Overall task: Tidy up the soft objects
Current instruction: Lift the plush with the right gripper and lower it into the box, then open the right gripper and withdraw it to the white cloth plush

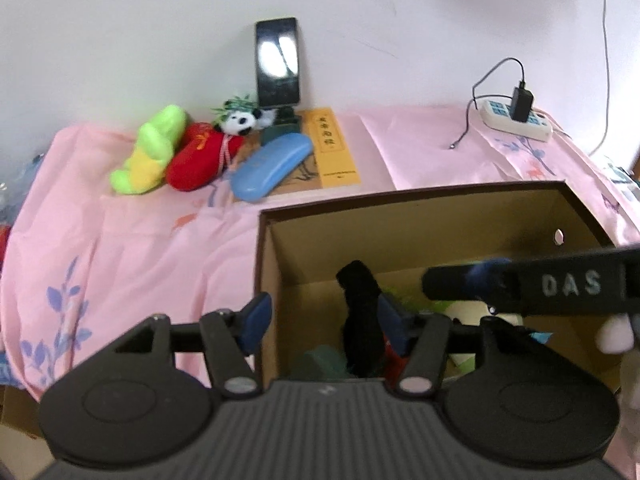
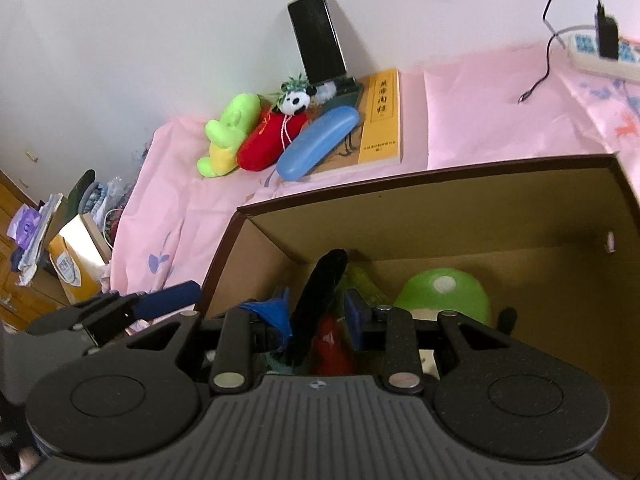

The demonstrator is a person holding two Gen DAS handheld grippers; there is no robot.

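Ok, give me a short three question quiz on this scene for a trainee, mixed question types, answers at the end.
1. True or false: the blue case lies inside the box.
2. Which plush lies farthest left in the row by the wall? A) panda B) red plush C) green plush
3. Fill in: the phone stands propped against the ____.

Key
1. False: it lies on the pink cloth, partly on the book.
2. C
3. wall
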